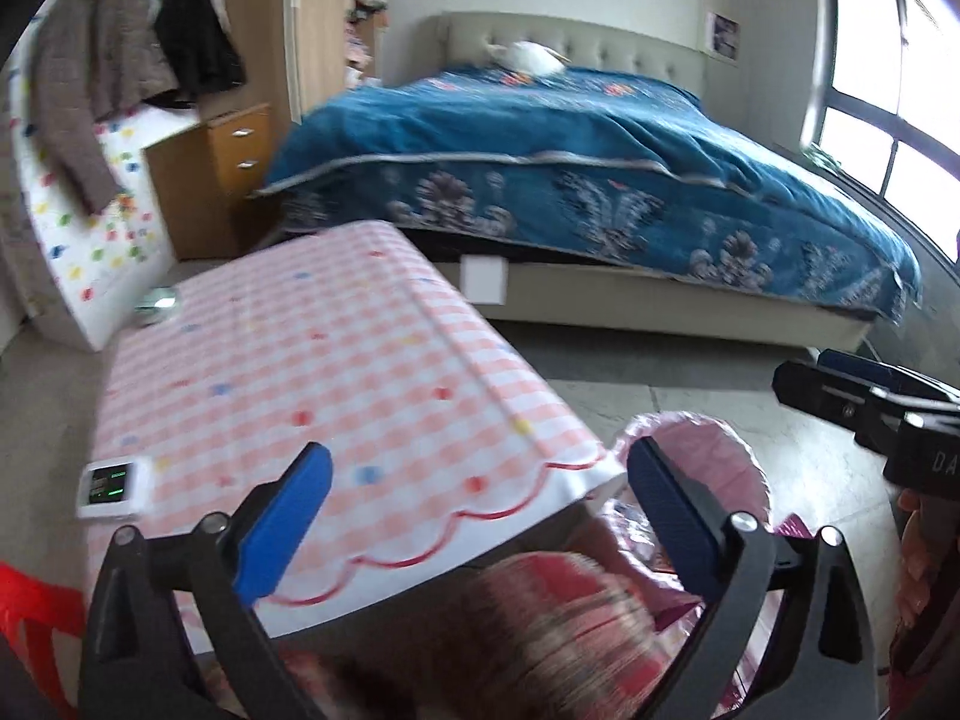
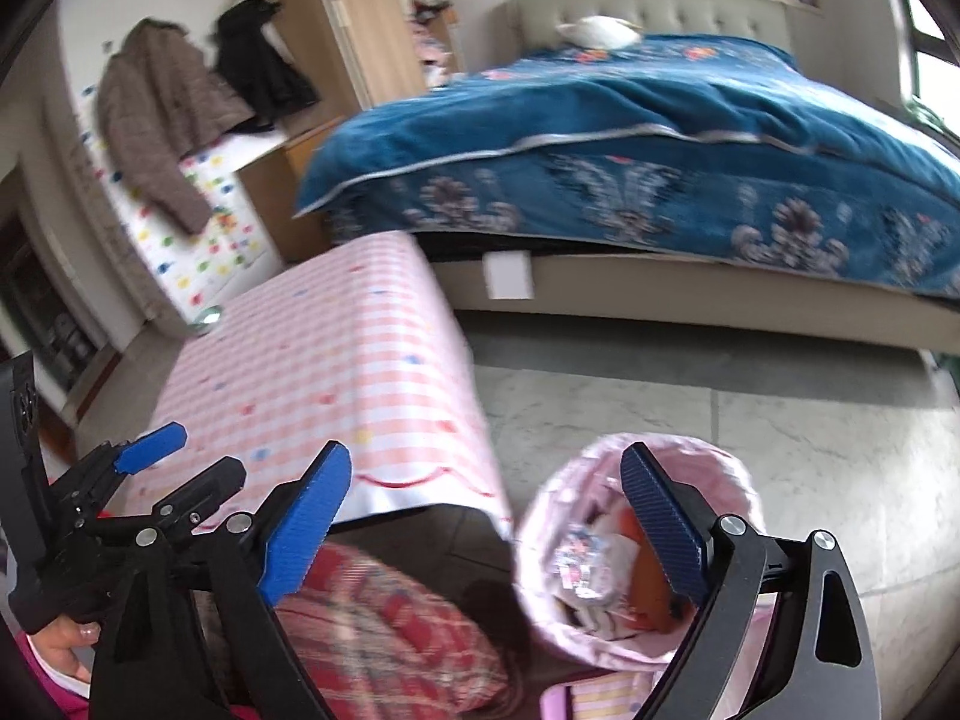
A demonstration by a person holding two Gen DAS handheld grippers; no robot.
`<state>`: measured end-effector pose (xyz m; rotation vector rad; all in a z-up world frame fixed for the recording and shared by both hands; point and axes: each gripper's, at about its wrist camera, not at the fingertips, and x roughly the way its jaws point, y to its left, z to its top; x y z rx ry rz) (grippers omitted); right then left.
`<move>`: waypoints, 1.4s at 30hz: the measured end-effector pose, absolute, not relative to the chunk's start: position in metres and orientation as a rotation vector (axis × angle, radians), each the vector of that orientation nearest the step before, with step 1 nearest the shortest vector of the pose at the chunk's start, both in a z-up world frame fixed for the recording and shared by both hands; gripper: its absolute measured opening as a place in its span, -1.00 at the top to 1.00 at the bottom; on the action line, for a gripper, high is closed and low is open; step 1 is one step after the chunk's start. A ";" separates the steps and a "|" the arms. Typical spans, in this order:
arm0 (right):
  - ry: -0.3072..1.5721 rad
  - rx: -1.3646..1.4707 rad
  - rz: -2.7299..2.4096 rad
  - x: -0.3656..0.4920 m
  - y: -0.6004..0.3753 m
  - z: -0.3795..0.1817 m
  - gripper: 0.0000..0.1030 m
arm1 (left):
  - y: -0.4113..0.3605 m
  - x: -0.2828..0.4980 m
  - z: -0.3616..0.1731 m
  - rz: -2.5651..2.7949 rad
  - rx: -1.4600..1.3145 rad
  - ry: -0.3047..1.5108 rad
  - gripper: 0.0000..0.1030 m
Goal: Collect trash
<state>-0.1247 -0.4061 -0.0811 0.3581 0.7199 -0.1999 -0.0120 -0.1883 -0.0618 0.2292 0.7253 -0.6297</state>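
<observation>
A bin lined with a pink bag (image 2: pixel 540 546) stands on the floor by the table's near corner. Wrappers and an orange piece (image 2: pixel 600 558) lie inside it. My right gripper (image 2: pixel 486 480) hangs open above the bin's left side, nothing between its blue pads. My left gripper (image 1: pixel 480 480) is open and empty over the table's near edge, and the bin's rim (image 1: pixel 690 420) shows behind its right finger. A small shiny crumpled object (image 1: pixel 157 303) lies at the table's far left corner. Each gripper appears in the other's view, the left gripper (image 2: pixel 180 462) at left and the right gripper (image 1: pixel 840 384) at right.
The table wears a pink checked cloth (image 1: pixel 336 360) with a white device (image 1: pixel 114 486) near its left edge. Red plaid fabric (image 2: pixel 384 618) lies low under the grippers. A bed with a blue cover (image 1: pixel 570 138) fills the back; a wooden cabinet (image 1: pixel 234 150) and hung coats (image 1: pixel 90 78) stand left.
</observation>
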 end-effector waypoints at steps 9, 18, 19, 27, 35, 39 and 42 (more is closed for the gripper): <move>0.702 0.231 0.042 -0.096 -0.333 -0.041 -0.81 | -0.106 -0.010 -0.030 -0.390 0.153 0.746 -0.87; 0.708 0.107 0.109 -0.096 -0.282 -0.008 -0.86 | -0.042 -0.022 -0.008 -0.201 0.101 0.720 -0.87; 0.711 0.099 0.108 -0.096 -0.274 -0.006 -0.86 | -0.034 -0.024 -0.006 -0.181 0.098 0.719 -0.87; 0.715 0.025 0.127 -0.094 -0.235 0.003 -0.86 | 0.005 -0.034 0.004 -0.088 0.067 0.703 -0.87; 0.730 0.028 0.134 -0.092 -0.229 0.009 -0.86 | 0.011 -0.035 0.009 -0.080 0.063 0.691 -0.87; 0.737 0.027 0.130 -0.091 -0.229 0.008 -0.86 | 0.010 -0.033 0.008 -0.086 0.065 0.695 -0.87; 0.737 0.033 0.123 -0.091 -0.232 0.007 -0.86 | 0.009 -0.032 0.008 -0.090 0.069 0.698 -0.87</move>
